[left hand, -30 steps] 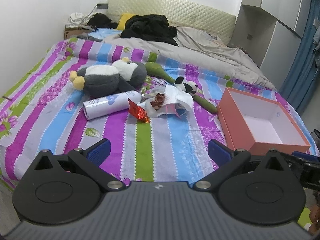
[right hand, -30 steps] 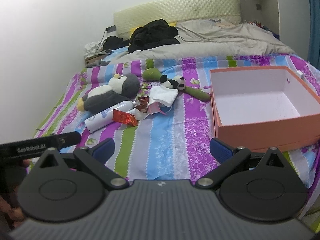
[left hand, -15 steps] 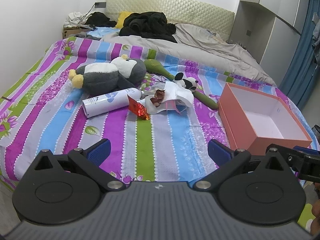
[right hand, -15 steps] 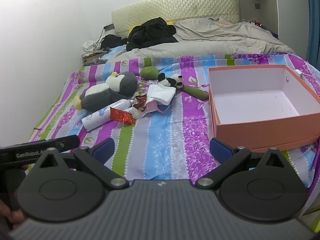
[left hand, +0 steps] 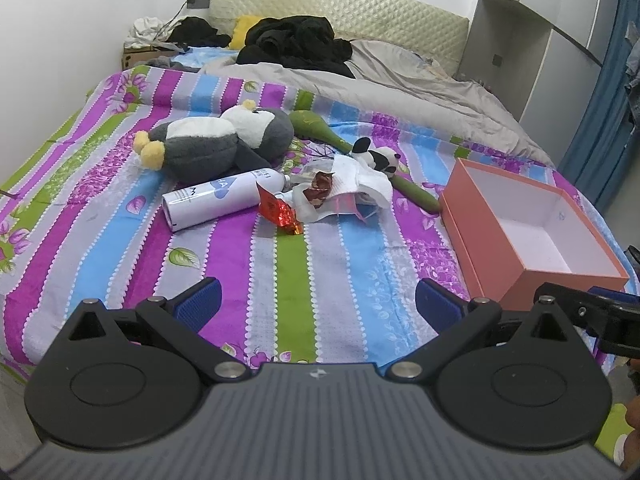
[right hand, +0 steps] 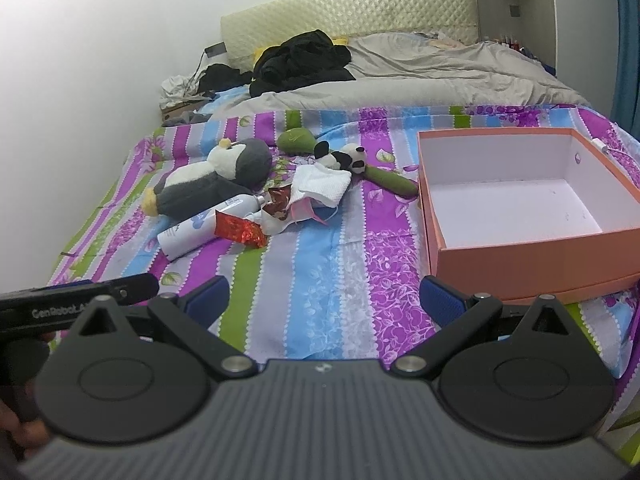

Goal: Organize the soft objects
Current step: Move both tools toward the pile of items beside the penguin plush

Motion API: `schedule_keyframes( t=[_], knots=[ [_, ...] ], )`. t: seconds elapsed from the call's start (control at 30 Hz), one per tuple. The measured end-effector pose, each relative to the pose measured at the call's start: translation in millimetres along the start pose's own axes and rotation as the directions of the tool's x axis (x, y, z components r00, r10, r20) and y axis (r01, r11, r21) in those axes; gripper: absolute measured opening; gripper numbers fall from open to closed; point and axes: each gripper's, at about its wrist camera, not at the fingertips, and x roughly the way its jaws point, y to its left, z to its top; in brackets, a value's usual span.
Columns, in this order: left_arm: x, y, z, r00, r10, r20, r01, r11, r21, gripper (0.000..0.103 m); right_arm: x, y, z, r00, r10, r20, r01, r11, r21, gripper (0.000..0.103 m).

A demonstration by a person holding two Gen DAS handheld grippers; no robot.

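Note:
A grey and white plush penguin (left hand: 212, 144) (right hand: 216, 180) lies on the striped bedspread (left hand: 288, 280). Beside it rests a small plush panda (left hand: 380, 158) (right hand: 344, 158) on a green plush stalk (left hand: 412, 192) (right hand: 390, 180). A white cloth (left hand: 360, 178) (right hand: 322, 184) lies crumpled among wrappers. An empty orange box (left hand: 528, 224) (right hand: 520, 196) stands open at the right. My left gripper (left hand: 316, 304) hovers open over the bed's near edge, well short of the toys. My right gripper (right hand: 324, 298) is open too, just left of the box's front.
A white spray can (left hand: 222, 200) (right hand: 200, 228) and a red foil wrapper (left hand: 278, 210) (right hand: 240, 232) lie by the penguin. A grey duvet (left hand: 380, 80) and black clothes (left hand: 296, 40) cover the bed's far half. A wardrobe (left hand: 532, 28) and blue curtain (left hand: 600, 112) stand right.
Both grippers have drawn slightly back and tilted, so the toys and box sit a little farther off in view. Nothing on the bed has moved; both stay open.

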Motion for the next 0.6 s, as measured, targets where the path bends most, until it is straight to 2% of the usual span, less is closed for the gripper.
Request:
schedule_keyframes(
  t=[0.6],
  knots=[
    [23.4,1.9,-1.6,0.999,-0.011,-0.041,0.011,1.000,0.011,0.103,16.7,-9.3,-7.3,0.999,-0.026,-0.035,0.027,0.999,0.038,0.103]
  ],
)
